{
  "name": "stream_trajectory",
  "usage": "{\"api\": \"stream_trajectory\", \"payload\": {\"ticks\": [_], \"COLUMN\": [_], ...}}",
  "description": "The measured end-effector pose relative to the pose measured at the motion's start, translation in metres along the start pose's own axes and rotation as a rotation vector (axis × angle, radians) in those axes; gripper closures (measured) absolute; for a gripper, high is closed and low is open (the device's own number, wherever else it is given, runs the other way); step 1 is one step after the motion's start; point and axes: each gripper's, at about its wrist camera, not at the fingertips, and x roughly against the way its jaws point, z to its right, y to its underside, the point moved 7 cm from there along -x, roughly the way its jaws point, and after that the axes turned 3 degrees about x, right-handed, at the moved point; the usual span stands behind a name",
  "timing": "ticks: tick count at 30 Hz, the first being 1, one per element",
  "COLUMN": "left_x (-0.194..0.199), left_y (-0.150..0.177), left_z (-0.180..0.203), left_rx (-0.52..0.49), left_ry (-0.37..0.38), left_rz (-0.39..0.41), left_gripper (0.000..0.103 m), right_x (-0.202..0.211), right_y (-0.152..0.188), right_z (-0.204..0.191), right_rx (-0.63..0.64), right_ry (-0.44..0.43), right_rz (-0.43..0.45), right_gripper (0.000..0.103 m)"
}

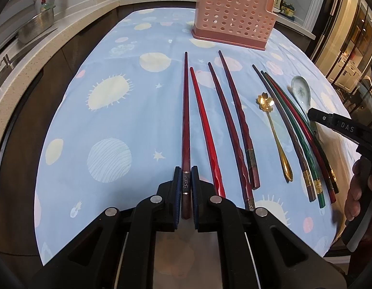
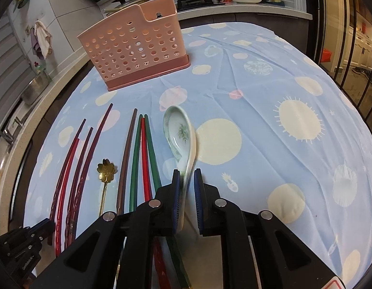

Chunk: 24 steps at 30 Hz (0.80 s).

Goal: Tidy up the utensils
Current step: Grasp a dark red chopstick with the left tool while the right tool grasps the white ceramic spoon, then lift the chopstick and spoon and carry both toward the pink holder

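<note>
The left gripper (image 1: 186,183) is closed tight on the thick end of a dark red chopstick (image 1: 185,120), w/ the stick lying flat on the blue tablecloth (image 1: 109,120). The right gripper (image 2: 187,187) has its jaws around the handle of the white spoon (image 2: 180,132); left pad touches it, right pad shows a small gap. More chopsticks lie in a row btwn them, & the pink holder (image 2: 135,45) stands at the back.

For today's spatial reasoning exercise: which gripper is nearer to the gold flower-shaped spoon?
Right. The right gripper straddles the ceramic spoon's handle, only the four-chopstick bundle between it and the gold spoon. The left gripper holds the far-left chopstick, several chopsticks away.
</note>
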Motion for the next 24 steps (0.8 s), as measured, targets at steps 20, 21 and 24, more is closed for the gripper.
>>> {"api": "stream_trajectory", "payload": {"ticks": [20, 21, 24], "left_x": [0.010, 0.012, 0.022], "left_y": [0.005, 0.007, 0.011], "left_z": [-0.002, -0.002, -0.002], "left_rx": [0.027, 0.024, 0.026], "left_ry": [0.079, 0.079, 0.084], "left_rz": [-0.013, -0.009, 0.002], "left_gripper": [0.096, 0.096, 0.096], "right_x": [0.031, 0.036, 0.049], "right_y": [0.012, 0.013, 0.015], "right_z": [0.009, 0.010, 0.014], "right_rx": [0.008, 0.006, -0.003], "right_ry": [0.041, 0.043, 0.045], "right_rz": [0.041, 0.048, 0.067], "right_gripper": [0.095, 0.095, 0.096]}}
